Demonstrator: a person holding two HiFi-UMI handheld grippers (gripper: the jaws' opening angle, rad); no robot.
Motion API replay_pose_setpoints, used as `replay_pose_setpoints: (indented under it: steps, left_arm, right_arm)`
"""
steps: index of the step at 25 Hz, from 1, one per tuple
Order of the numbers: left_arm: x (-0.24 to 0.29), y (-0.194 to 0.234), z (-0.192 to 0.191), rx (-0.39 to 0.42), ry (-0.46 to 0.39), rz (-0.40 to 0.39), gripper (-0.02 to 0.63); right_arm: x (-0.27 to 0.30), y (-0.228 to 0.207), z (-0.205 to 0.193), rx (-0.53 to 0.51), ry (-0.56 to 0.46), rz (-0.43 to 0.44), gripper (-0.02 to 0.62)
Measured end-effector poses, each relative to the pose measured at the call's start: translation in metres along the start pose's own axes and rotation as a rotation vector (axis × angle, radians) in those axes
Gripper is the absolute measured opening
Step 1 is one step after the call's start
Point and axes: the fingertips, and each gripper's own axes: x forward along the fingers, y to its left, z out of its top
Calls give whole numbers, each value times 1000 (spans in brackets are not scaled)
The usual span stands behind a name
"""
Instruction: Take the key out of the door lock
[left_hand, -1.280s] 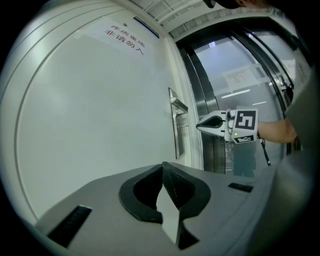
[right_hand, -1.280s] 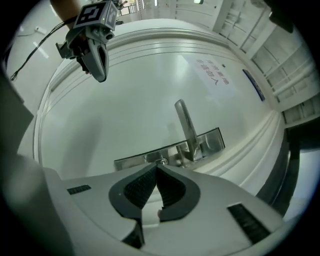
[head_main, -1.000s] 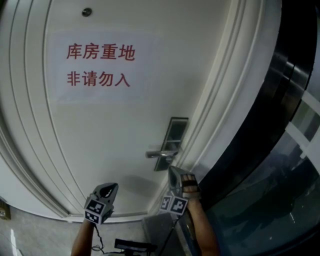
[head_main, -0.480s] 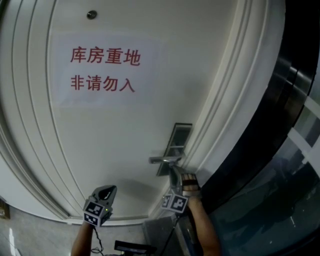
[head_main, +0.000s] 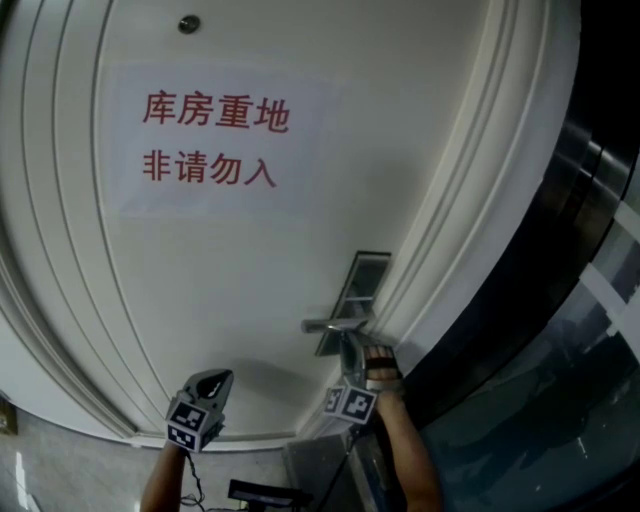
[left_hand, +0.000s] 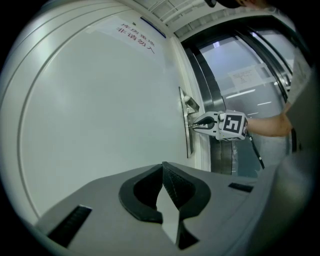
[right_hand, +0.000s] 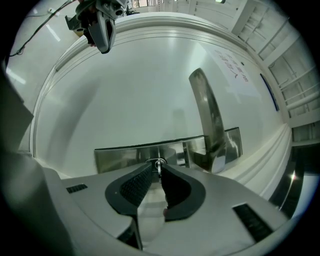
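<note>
Head view, door: a white panelled door filled most of the frame. A paper sign in red characters hung on its upper part, with a small peephole above it.
Head view, lock plate: a metal plate sat at the door's right edge, and a lever handle stuck out leftward across it.
Head view, right gripper: held up on a bare forearm, its tip was against the lower part of the plate, just under the handle.
Head view, left gripper: it was low and to the left, well apart from the plate and near the door's face. Whether it touched the door could not be told.
Left gripper view, fingers: the two dark pads met at their tips with nothing between them. Plain door showed ahead, and the other gripper was off to the right at the plate.
Right gripper view, key: its small head, carrying a thin ring, stood right at the plate, to the left of the handle. The blade was hidden.
Right gripper view, fingers: the ribbed pads were closed on the key's head, pinching it between their tips.
</note>
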Motion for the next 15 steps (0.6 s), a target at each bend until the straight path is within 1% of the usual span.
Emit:
replay_pose_setpoints:
  steps: [5, 6, 7, 10, 15]
  left_arm:
    - [3, 5, 1, -4, -5, 6, 8]
    - [3, 6, 1, -6, -4, 8, 8]
    - [3, 6, 1, -8, -3, 9, 8]
    - [3, 8, -1, -10, 0, 11, 8]
    - [1, 7, -2, -6, 1, 13, 9]
  right_arm:
    - [3, -1, 3, -28, 3, -5, 71]
    - [3, -2, 3, -37, 7, -13, 58]
    - [3, -3, 3, -47, 10, -22, 27]
    - [3, -5, 3, -68, 13, -41, 23]
    - [3, -3, 2, -87, 25, -41, 23]
